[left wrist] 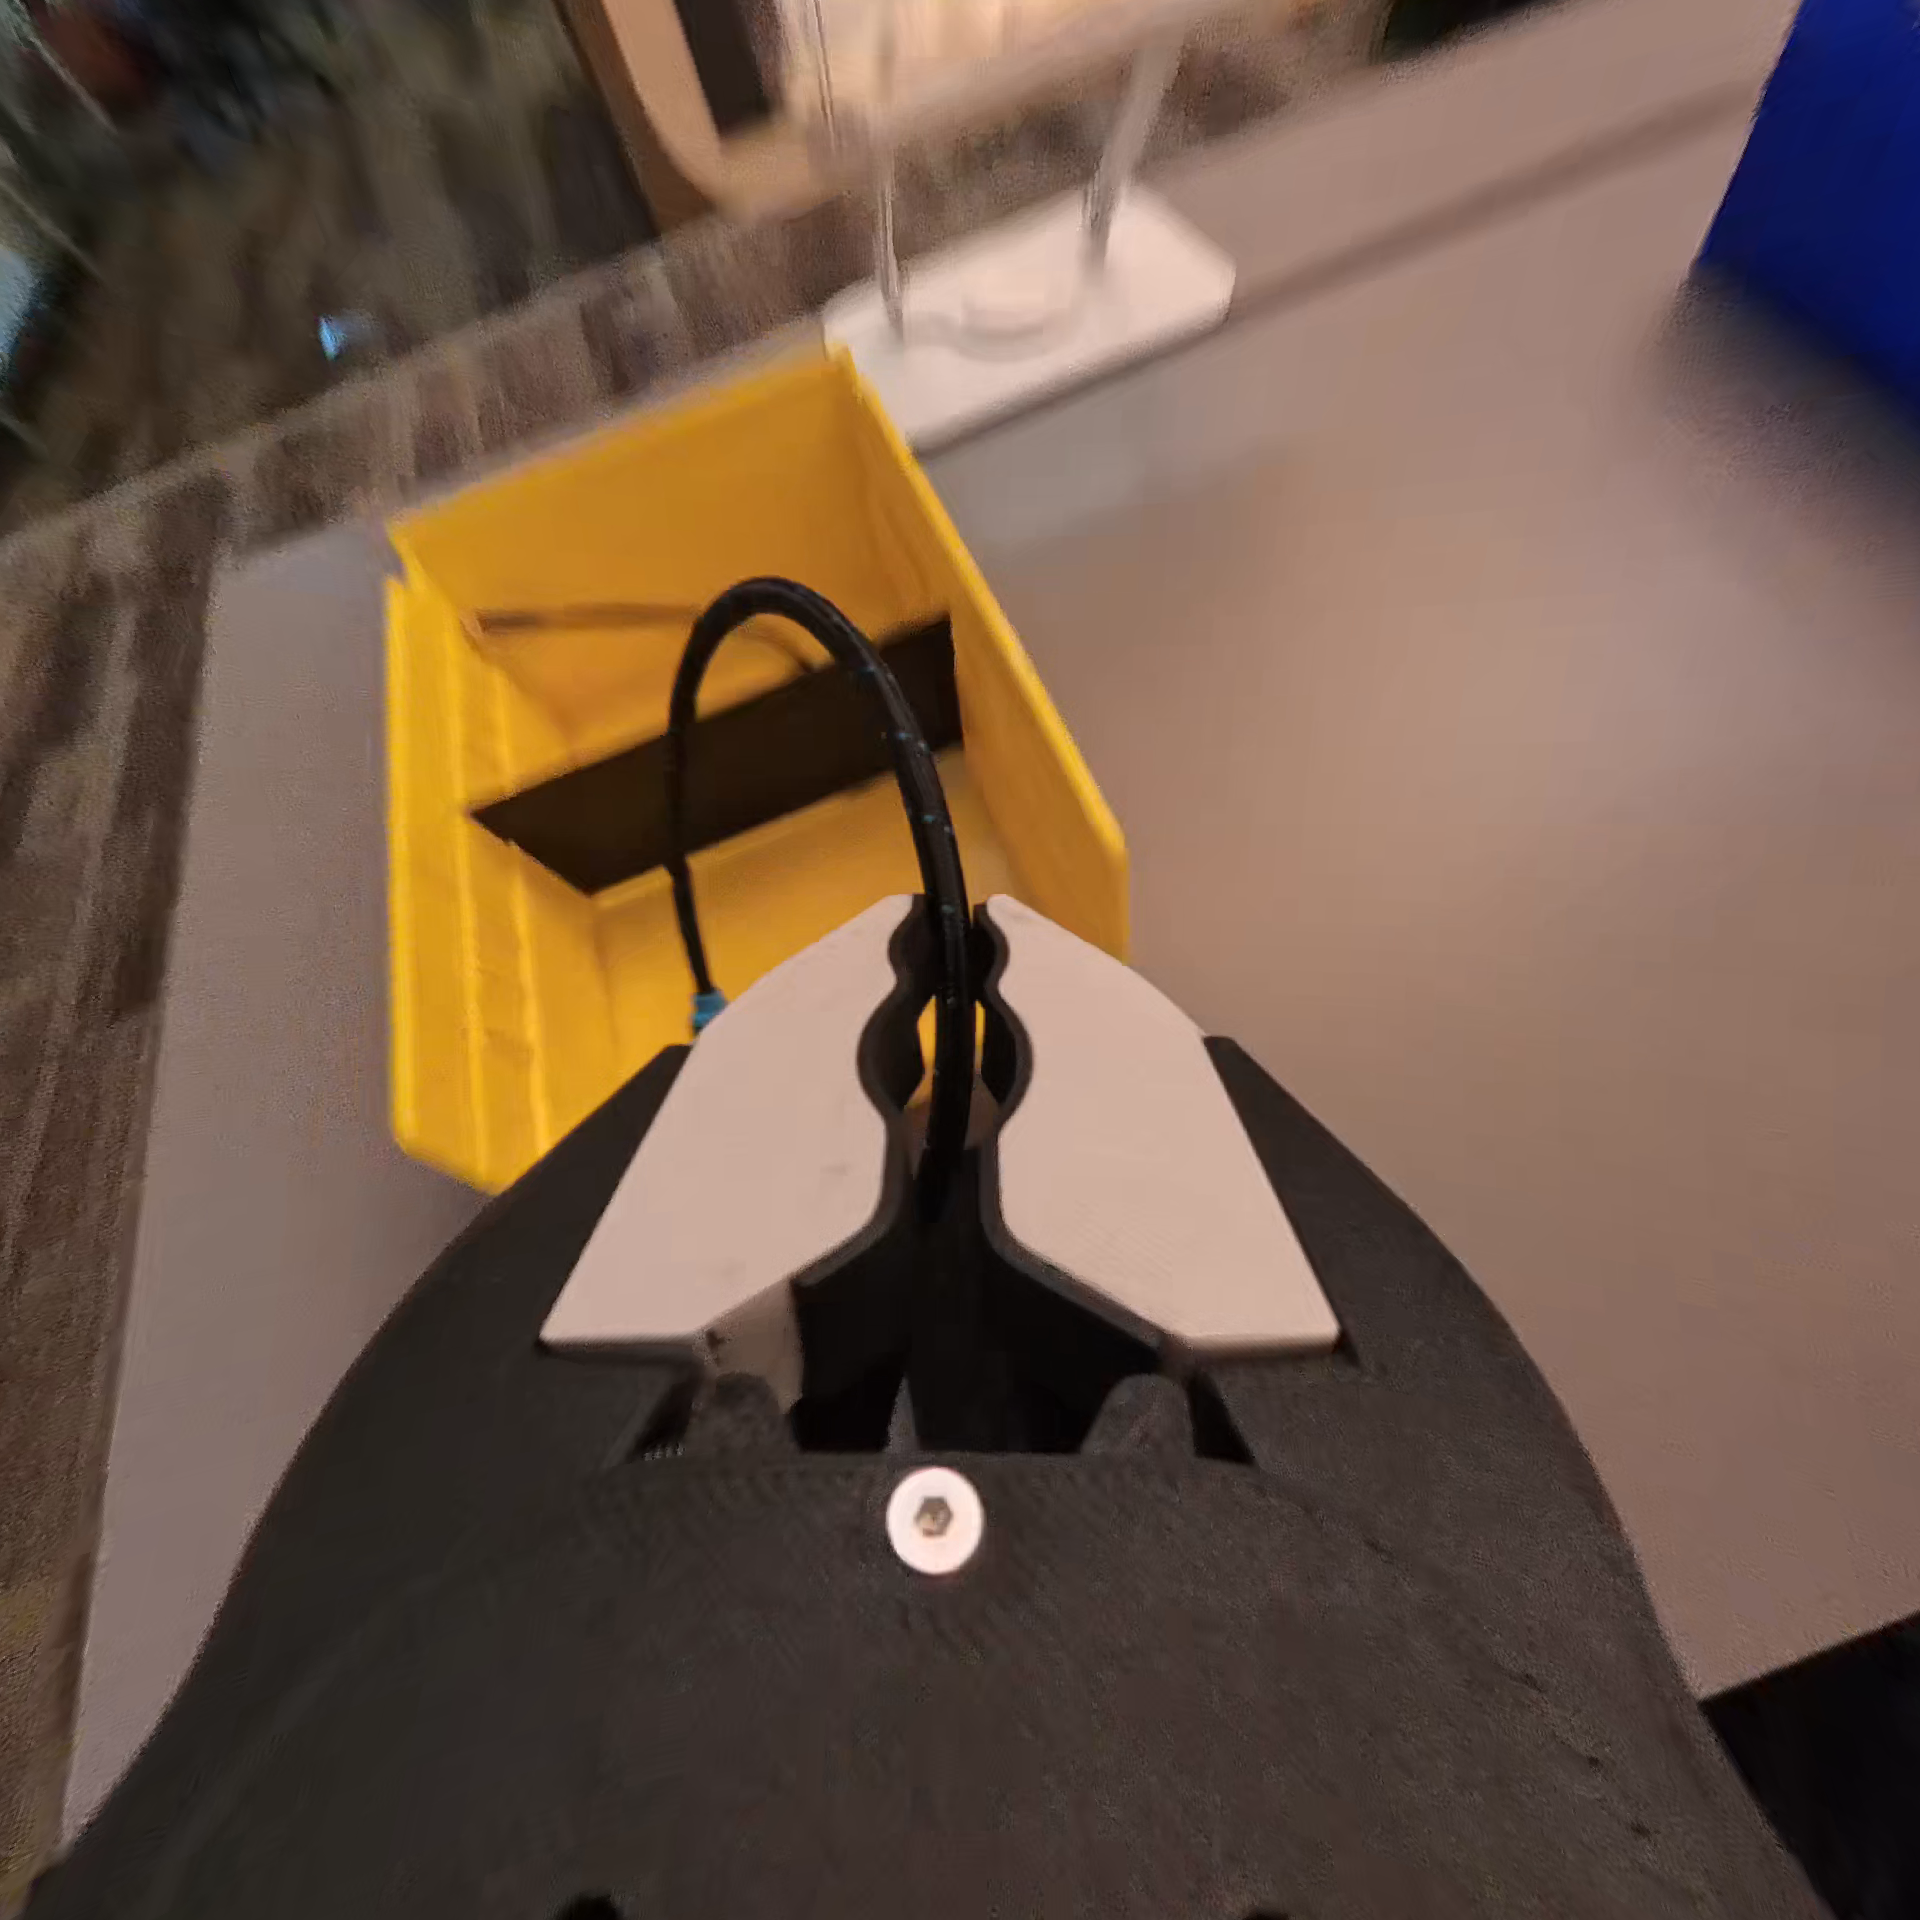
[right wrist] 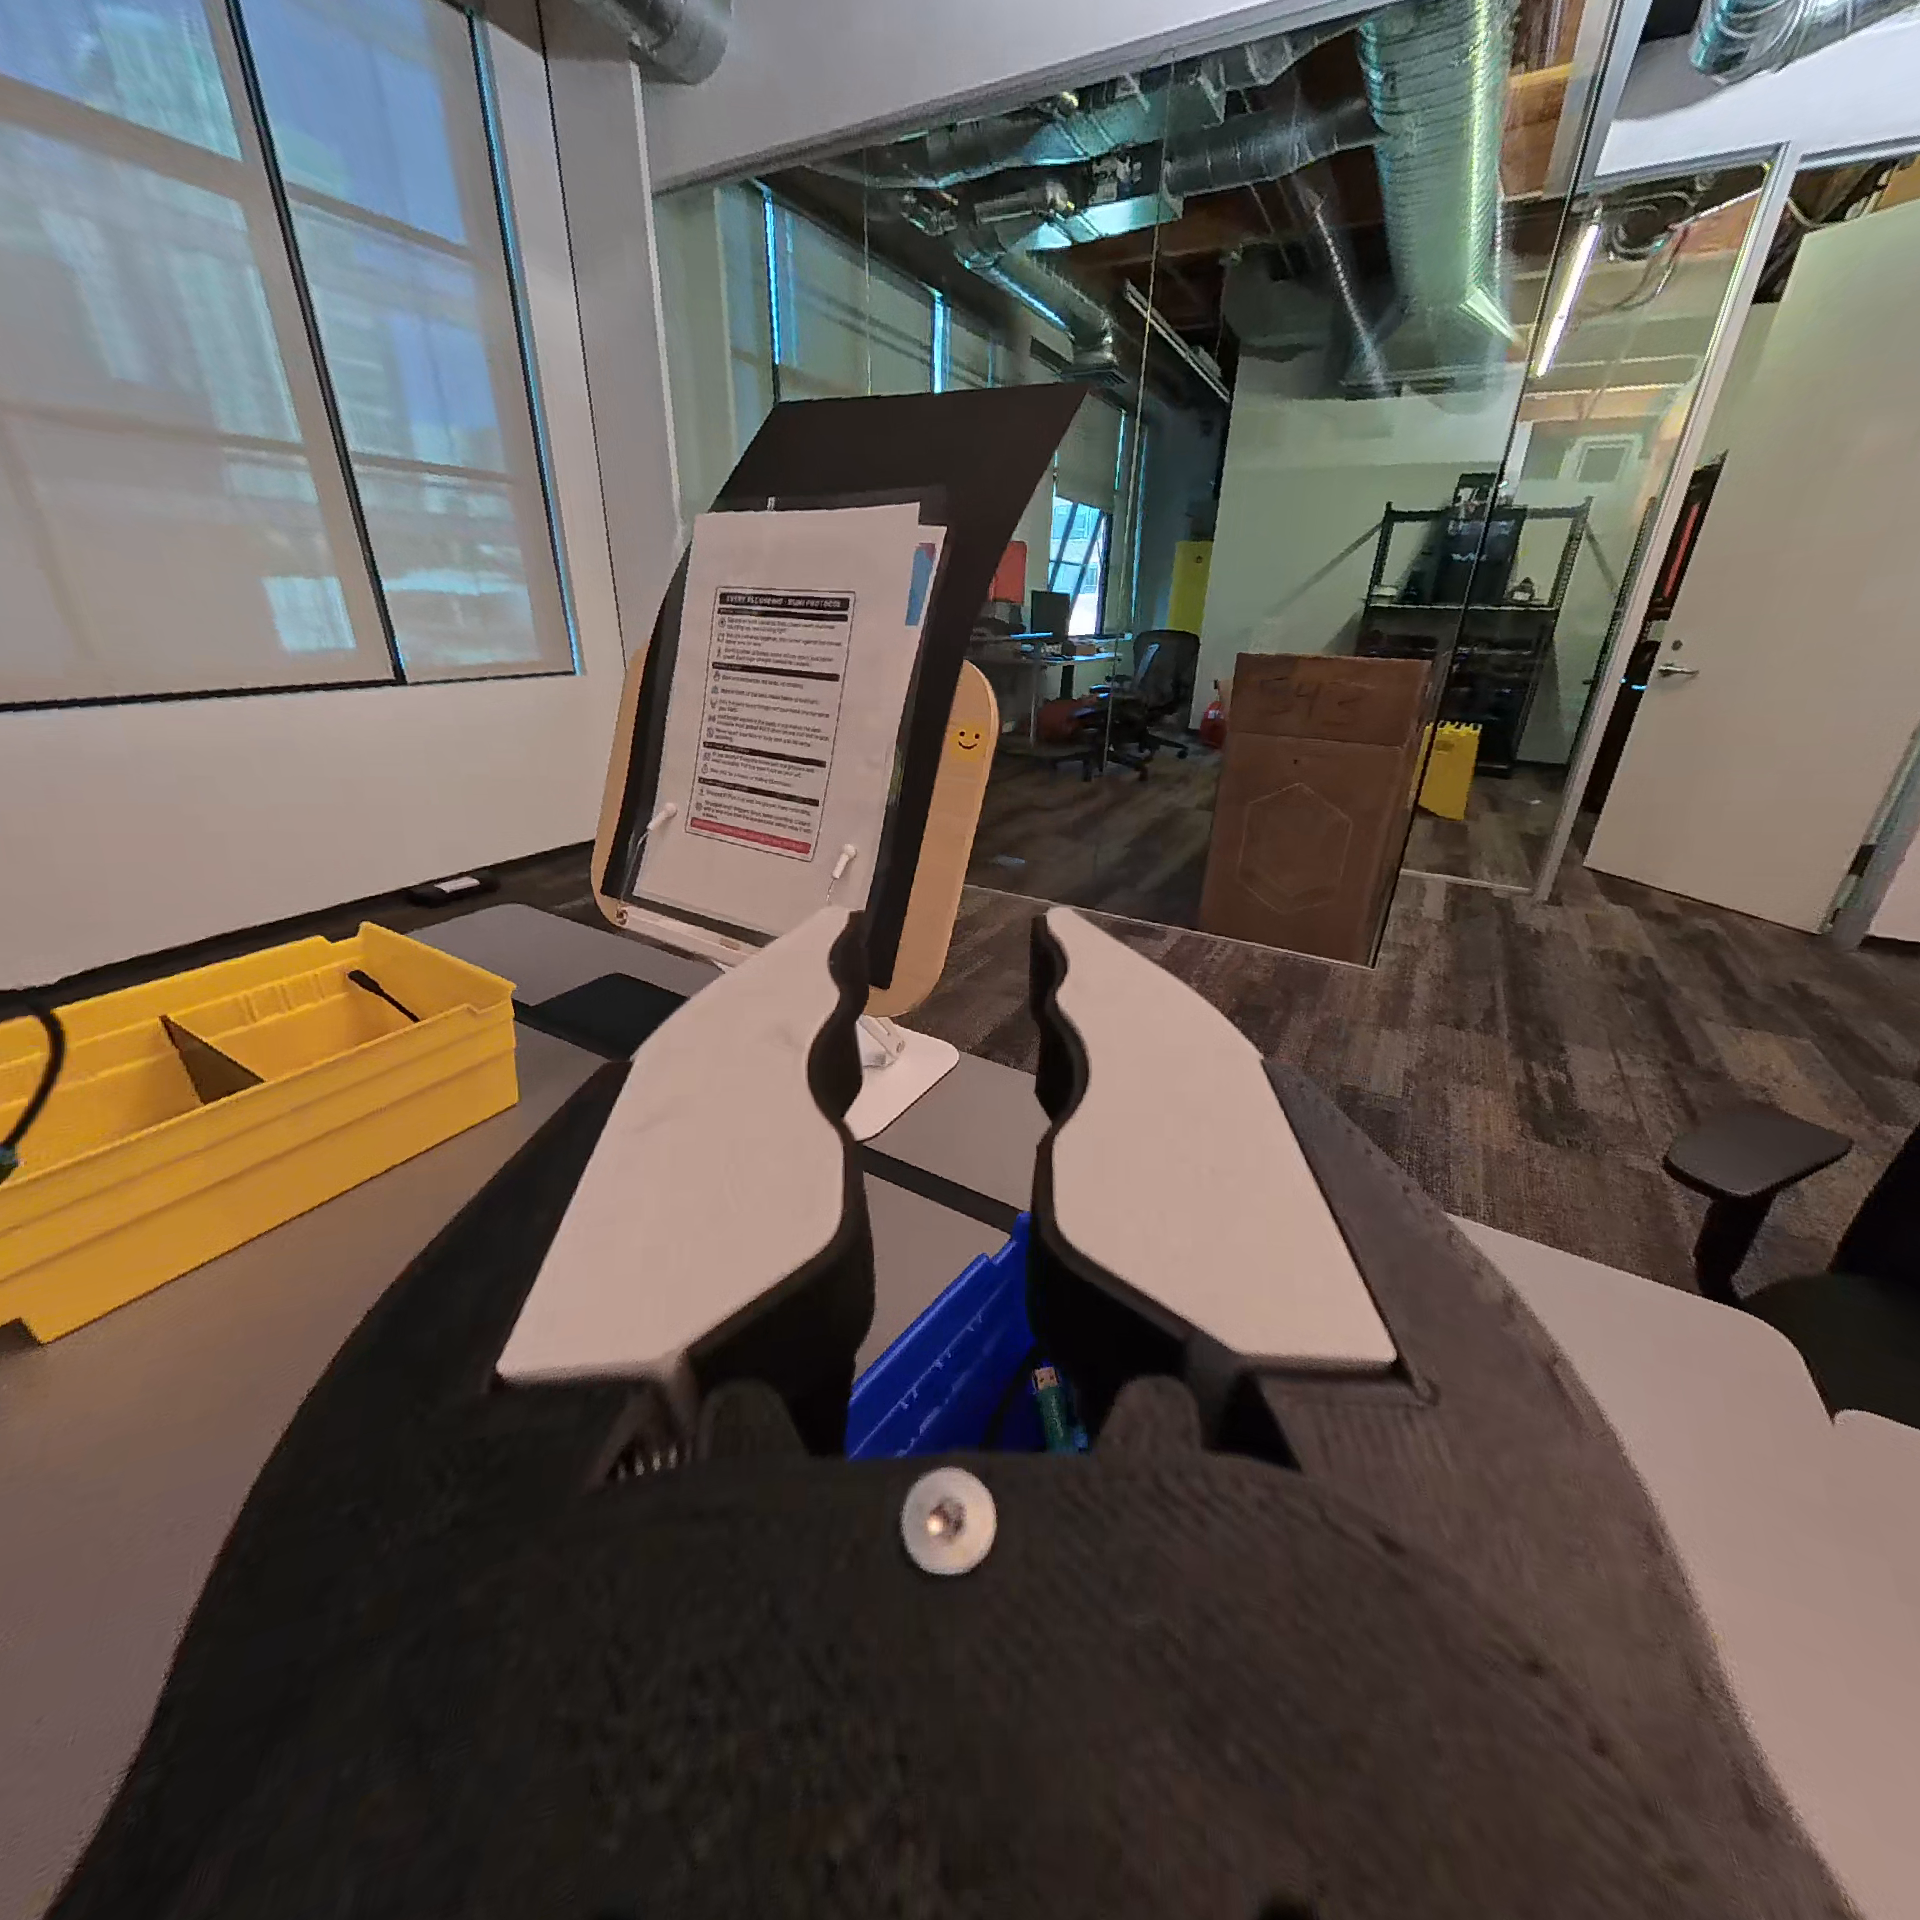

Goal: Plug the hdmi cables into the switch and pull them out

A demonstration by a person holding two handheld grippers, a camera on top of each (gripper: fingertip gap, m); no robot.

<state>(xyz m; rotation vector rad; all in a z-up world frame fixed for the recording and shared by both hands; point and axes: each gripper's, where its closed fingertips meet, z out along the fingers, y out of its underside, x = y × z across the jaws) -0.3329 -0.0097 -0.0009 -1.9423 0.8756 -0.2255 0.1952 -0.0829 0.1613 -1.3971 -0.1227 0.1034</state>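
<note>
Over the near end of the yellow bin (left wrist: 727,582), the left gripper (left wrist: 948,914) pinches a thin black cable (left wrist: 914,748) between its white fingers (left wrist: 790,1091), the jaws drawn nearly together with the cord running down the scalloped slot between them. The cable arches up out of the tips and drops back into the bin's front compartment, its free end, marked by a small blue-green collar (left wrist: 707,1010), hanging just behind the left finger; gripping it a little back from the end probably lets the plug dangle clear for placing. A black divider (left wrist: 717,769) stands across the bin, splitting it into sections, and the left view is blurred, so finer detail is lost. The right gripper (right wrist: 943,935) holds nothing, its jaws standing well apart, raised above the grey table (right wrist: 260,1455) and aimed at a document stand (right wrist: 790,707) bearing a printed sheet. Below its fingers lies a blue bin (right wrist: 935,1361) with a greenish connector (right wrist: 1055,1403) inside, probably another cable. No switch can be made out in either view, so I cannot tell where the plugging happens; the cable seems to be passing to or from storage.
</note>
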